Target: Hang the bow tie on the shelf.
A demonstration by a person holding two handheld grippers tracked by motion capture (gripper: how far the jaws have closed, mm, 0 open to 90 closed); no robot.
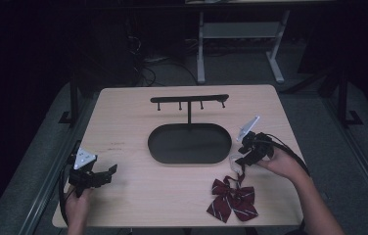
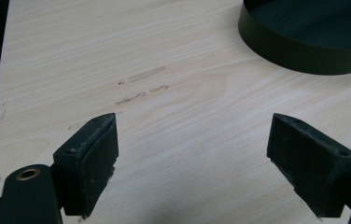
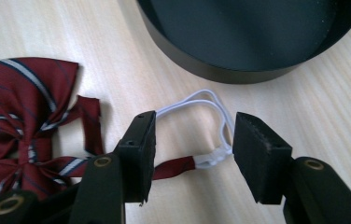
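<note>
A dark red bow tie (image 1: 233,199) with white stripes lies flat near the table's front right. Its white elastic loop (image 1: 234,160) reaches toward the black oval tray (image 1: 155,147). In the right gripper view the bow tie (image 3: 19,116) is at the left and the elastic loop (image 3: 201,100) lies on the wood between the jaws. My right gripper (image 1: 241,159) (image 3: 194,126) is open around the loop, low over the table, just in front of the tray wall (image 3: 220,74). My left gripper (image 1: 109,175) (image 2: 194,126) is open over bare wood at the front left, nothing between its fingers.
A black bar with several hooks (image 1: 189,99) rises on a post from the back of the tray. The tray's wall (image 2: 299,60) shows at the upper right of the left gripper view. Faint scuff marks (image 2: 141,86) mark the wood. Dark floor and desk legs lie beyond the table.
</note>
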